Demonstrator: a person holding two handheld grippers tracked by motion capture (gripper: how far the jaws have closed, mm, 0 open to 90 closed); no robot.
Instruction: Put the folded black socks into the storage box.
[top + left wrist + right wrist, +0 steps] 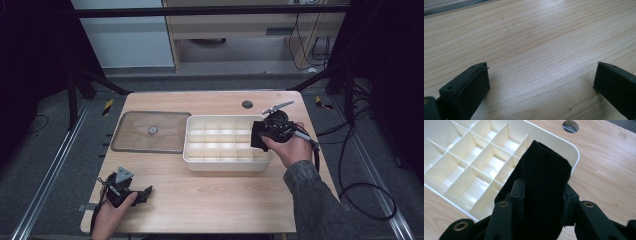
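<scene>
Closest to the high camera, the left gripper (145,192) rests on the pale wooden table (210,200), near its front left corner, well apart from the cream plastic divided organiser box (200,160); its jaws stand wide apart over bare wood. The right gripper (257,136) hangs over that box's right end, jaws clamped on a folded black fabric piece (544,182), which sits above the compartments at the box's right edge. A clear flat plastic lid (150,131) lies just left of the box, touching or nearly so. A small round hole (247,104) in the table sits behind the box.
</scene>
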